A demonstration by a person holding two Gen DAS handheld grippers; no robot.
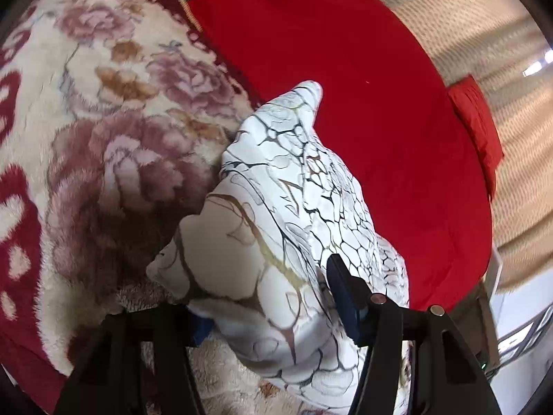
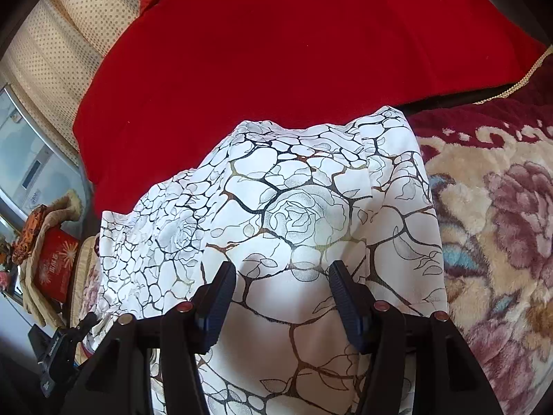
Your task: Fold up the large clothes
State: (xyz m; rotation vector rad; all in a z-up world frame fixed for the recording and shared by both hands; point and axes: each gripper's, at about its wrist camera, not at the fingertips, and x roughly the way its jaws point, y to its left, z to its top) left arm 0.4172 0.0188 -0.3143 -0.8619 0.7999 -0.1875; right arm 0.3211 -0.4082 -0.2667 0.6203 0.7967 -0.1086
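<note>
A white garment printed with dark veining and roses is draped over a flowered blanket and a red cloth, apparently on a bed. It is judged light, thin and limp, probably rather slippery; it is likely to sag and slide unless taken at a hem or corner with several layers bunched. A raised fold is enclosed by the left tool, though it cannot be told whether it is clamped. The right tool is held open above the fabric, nothing being gripped.
</note>
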